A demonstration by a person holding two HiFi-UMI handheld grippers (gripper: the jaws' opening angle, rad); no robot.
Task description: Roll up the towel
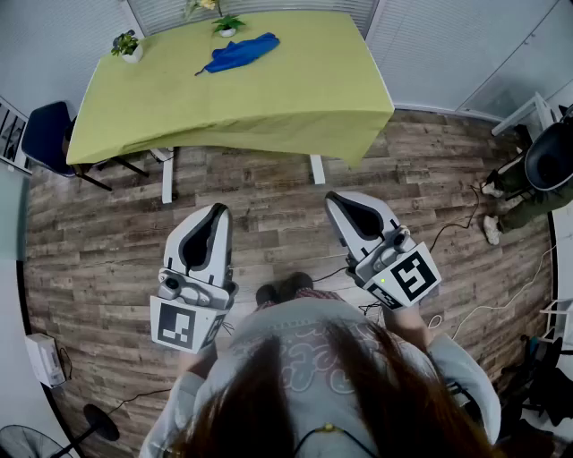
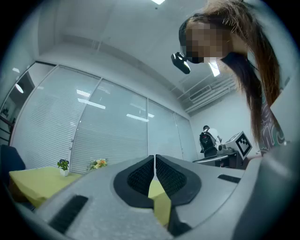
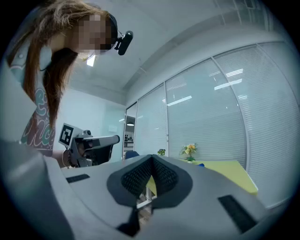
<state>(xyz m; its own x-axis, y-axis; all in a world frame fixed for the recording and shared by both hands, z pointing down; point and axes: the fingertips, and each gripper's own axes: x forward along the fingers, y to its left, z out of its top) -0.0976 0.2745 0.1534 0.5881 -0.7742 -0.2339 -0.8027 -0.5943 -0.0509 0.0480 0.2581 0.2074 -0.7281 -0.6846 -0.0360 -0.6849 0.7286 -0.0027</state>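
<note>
- Looking far ahead and left of my left gripper (image 1: 218, 211), I see a dark blue chair (image 1: 45, 132) at the left end of the table (image 1: 286, 103).
- A small potted plant (image 1: 126, 45) sits on the table's far left corner, well apart from the left gripper.
- My left gripper is closed: its black pads (image 2: 140, 176) meet with only a hairline slit, and nothing is between them. It hangs over the wood floor (image 1: 269, 192), short of the table.
- The blue towel (image 1: 238, 53) lies crumpled and unrolled on the far part of the table. It is well ahead of the left gripper, slightly to that gripper's right, and nothing touches it.
- A second potted plant (image 1: 226, 25) stands just beyond the towel.
- My right gripper (image 1: 334, 198) is closed too, pads pressed together and empty. It is level with the left one and near the table's front edge.
- Another person (image 1: 524, 183) is well off to the right of the right gripper, at the room's edge.
</note>
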